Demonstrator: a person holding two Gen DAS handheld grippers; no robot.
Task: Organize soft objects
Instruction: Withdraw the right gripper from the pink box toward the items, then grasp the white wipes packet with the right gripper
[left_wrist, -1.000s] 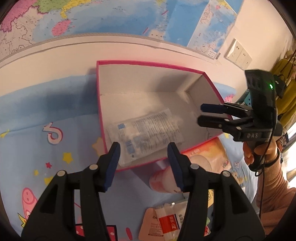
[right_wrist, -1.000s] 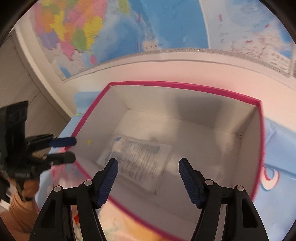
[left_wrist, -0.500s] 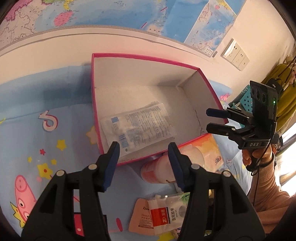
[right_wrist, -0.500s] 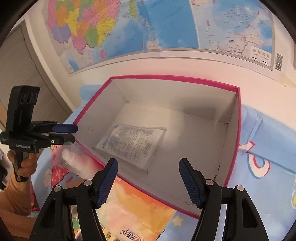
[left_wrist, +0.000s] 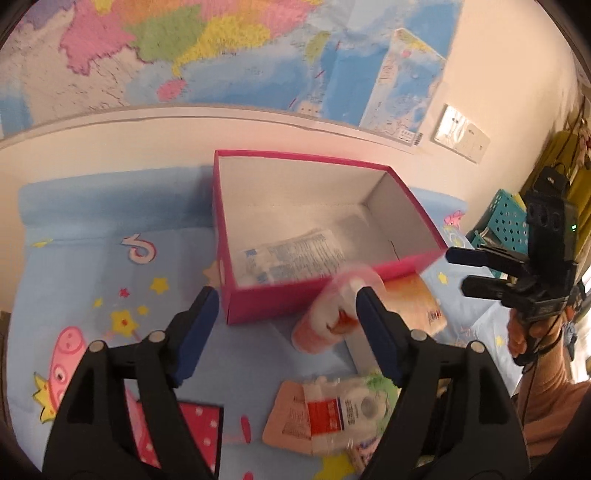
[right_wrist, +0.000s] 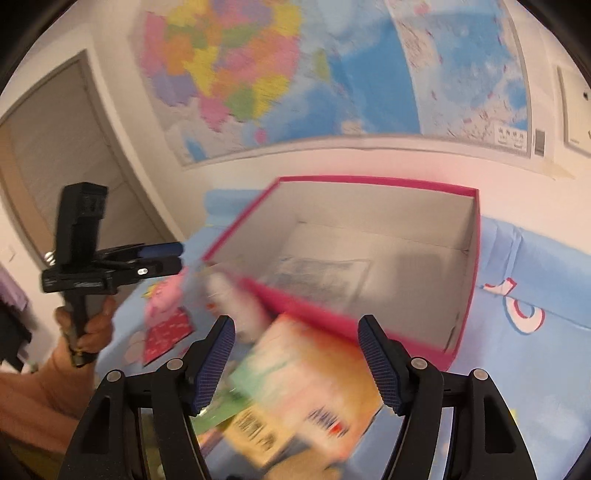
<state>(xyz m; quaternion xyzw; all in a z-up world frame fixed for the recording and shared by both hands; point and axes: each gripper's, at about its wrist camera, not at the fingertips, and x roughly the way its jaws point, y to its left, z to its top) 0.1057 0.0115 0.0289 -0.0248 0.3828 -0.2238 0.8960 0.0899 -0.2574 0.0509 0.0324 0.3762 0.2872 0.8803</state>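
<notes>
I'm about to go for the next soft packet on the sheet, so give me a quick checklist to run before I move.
1. Left gripper free: ok, its jaws are opening with nothing between them.
2. Right gripper free: ok, open and holding nothing.
3. Pink box has room: ok, only one clear printed packet lies on its floor.
4. Items left outside: ok, an orange-white pouch, a red-label packet and a colourful flat pack lie in front of the box.
5. Grippers apart from each other: ok.
6. Sharp view of the target: not ok, the right wrist picture is blurred.
</notes>
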